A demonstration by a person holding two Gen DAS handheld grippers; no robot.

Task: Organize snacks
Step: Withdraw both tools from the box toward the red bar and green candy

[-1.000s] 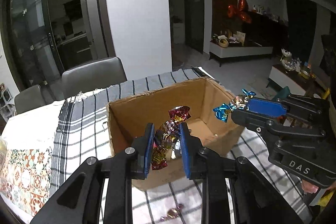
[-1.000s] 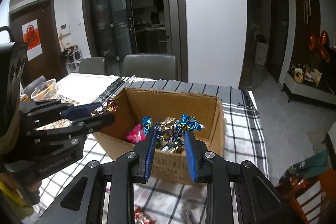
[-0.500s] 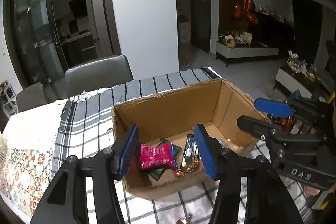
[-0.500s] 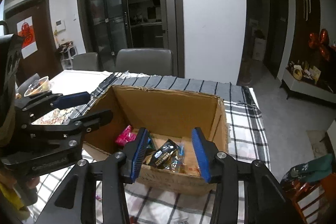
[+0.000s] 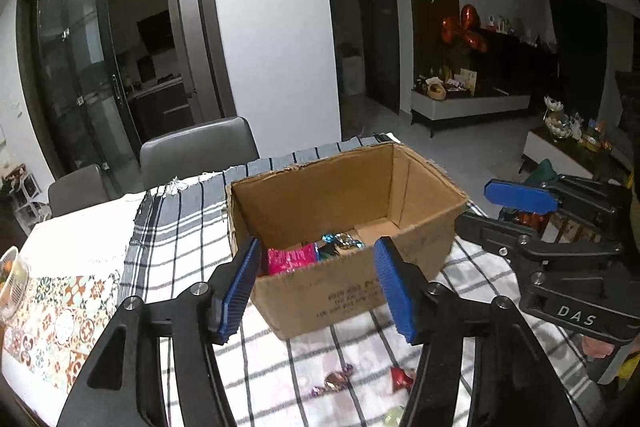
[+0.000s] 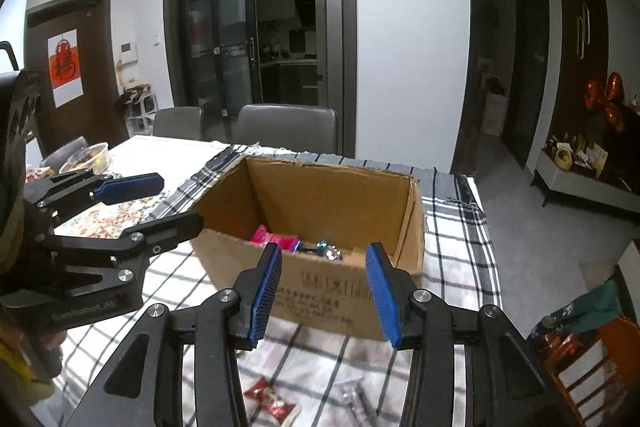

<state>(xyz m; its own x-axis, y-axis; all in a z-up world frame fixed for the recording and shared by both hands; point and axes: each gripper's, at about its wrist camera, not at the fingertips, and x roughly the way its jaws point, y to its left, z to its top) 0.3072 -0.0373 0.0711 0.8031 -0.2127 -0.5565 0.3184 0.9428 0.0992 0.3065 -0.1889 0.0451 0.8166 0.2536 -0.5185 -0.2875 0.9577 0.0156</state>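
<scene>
Loose wrapped snacks still lie on the checked cloth (image 5: 172,239) that covers the tabletop, on the near side of an open cardboard box (image 5: 352,291). In the left wrist view a red wrapped candy (image 5: 401,378) and a brownish wrapped candy (image 5: 336,382) lie side by side below the box, with a pale piece at the bottom edge too small to make out. In the right wrist view a red and white snack packet (image 6: 272,401) lies with its long axis running up-left to down-right, and a silvery wrapper (image 6: 356,395) sits just beside it to the right.

Inside the box, a pink packet (image 5: 289,259) and blue and silver foil sweets (image 5: 340,241) rest on the floor of the box.

The left hand-held gripper (image 5: 316,287) hovers in front of the box's near wall, above and behind the loose candies, which lie low between its fingers. Its jaws are opening and nothing is between them. The right hand-held gripper (image 6: 324,295) hovers likewise before the box, jaws parted and empty, the red and white packet below and slightly left of its centre line. Each gripper looks about equally near its own candies; the next pickup would likely mean tipping down and drawing back toward the person.

A second ago each gripper held a foil-wrapped sweet over the box. Both have since let go, the sweets now lie in the box, and both grippers have pulled back from it.
</scene>
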